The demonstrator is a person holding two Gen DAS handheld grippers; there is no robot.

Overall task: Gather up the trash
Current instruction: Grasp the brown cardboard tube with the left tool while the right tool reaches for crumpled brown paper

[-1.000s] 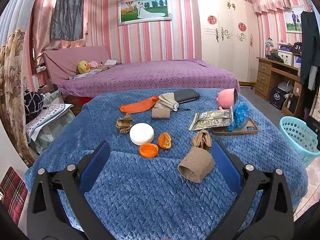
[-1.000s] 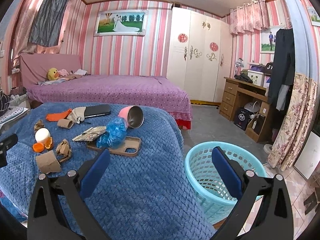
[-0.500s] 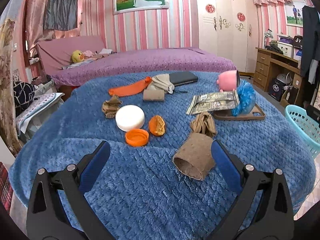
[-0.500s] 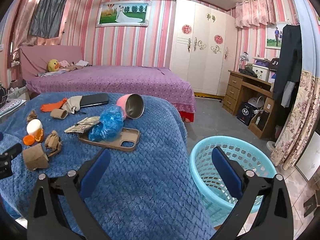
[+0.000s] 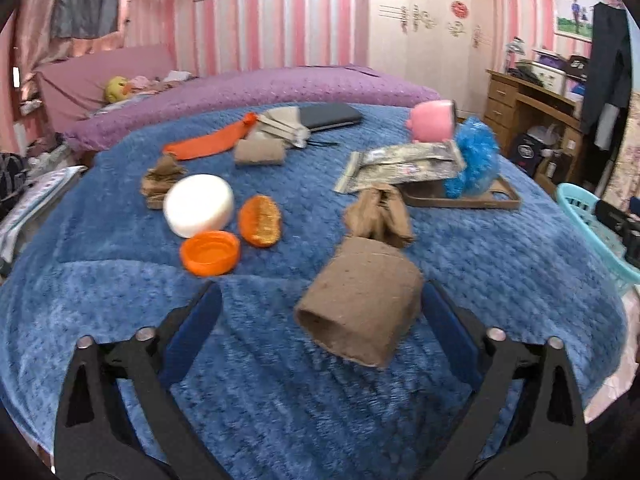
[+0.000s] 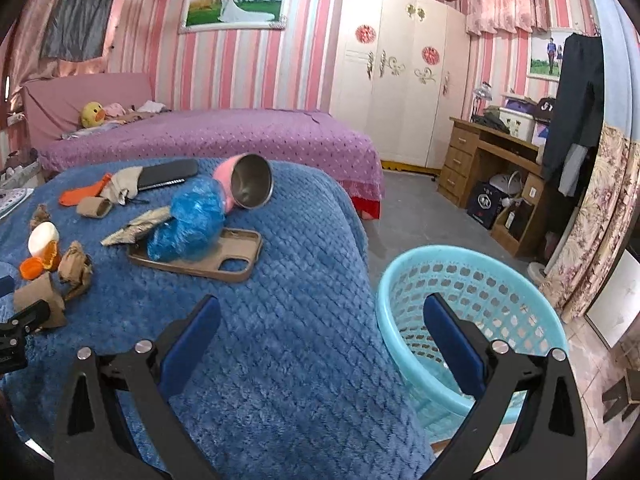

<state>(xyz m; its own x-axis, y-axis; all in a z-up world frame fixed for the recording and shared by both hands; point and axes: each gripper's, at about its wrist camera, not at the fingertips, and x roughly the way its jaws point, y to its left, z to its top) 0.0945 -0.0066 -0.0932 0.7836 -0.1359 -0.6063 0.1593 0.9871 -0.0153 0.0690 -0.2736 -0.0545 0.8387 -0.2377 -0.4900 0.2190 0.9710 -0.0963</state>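
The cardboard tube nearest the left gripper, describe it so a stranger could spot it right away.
On the blue blanket, find the open left gripper. Lying on its side between its fingers is the cardboard tube, hollow end toward the camera. Unlike the crumpled brown paper just behind it, it is a smooth, intact cylinder.

Right tool [image 6: 320, 328] open above blanket [image 6: 280, 360], beside basket [image 6: 472, 312].

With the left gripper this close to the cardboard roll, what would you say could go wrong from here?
1. The cardboard roll lies on its side, nearer the left gripper's right finger than the middle of the open jaws, so closing may roll or push it away.
2. Crumpled brown paper sits right behind it and might get nudged.
3. The blue basket stands on the floor off the bed's edge; a loose grip could drop the roll short.
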